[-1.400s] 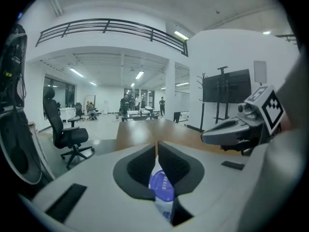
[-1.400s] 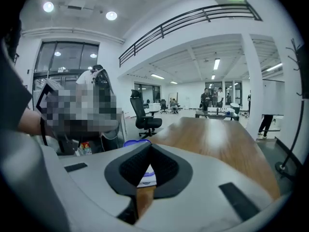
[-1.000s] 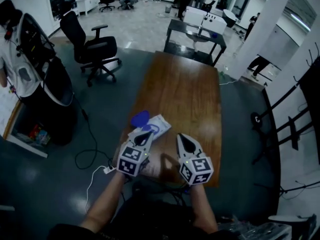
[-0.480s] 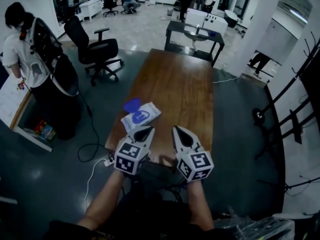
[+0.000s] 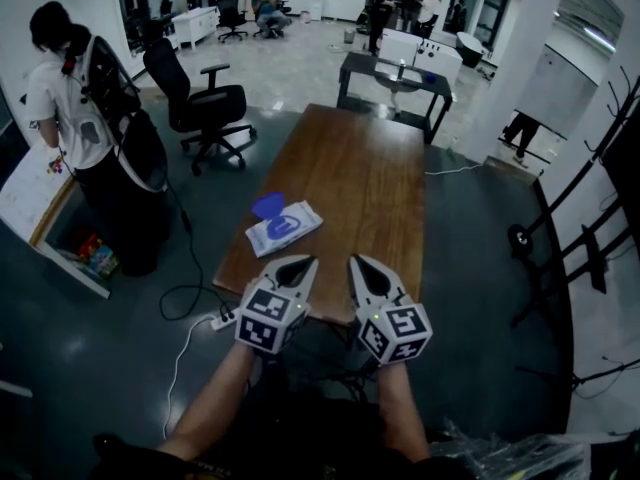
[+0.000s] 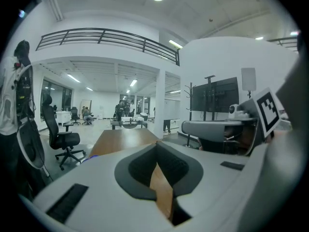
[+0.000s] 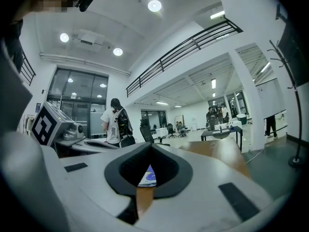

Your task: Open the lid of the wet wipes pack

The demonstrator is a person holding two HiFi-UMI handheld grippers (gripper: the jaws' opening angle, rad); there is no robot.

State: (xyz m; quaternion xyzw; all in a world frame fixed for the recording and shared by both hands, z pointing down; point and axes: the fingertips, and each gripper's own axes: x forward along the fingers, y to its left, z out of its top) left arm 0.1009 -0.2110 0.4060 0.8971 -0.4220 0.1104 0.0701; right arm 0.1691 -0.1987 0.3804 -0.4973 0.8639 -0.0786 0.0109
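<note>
**A:** What's seen closest in?

**B:** Two bare forearms [image 5: 212, 400] at the bottom, with a tool gripped in each hand and pointed over the near end of the long brown wooden desk [image 5: 372, 178]. The left tool [image 5: 303, 264] is pinched fully together and nothing is held in it. The right tool [image 5: 358, 262] is the same: jaws closed to a point, nothing caught between them.

**A:** And the wipes?

**B:** The flat white wet wipes pack [image 5: 284, 230] is laid on the desk's left side, just beyond the left tool and touched by neither tool. Its round blue lid [image 5: 267, 206] is flipped open at the pack's far-left end.

**A:** Further back?

**B:** A black office chair [image 5: 205, 103] is parked off to the left. A person in a white shirt with a black backpack [image 5: 72, 98] is stood at the far left. A smaller dark desk [image 5: 395, 73] is set past the far end.
</note>
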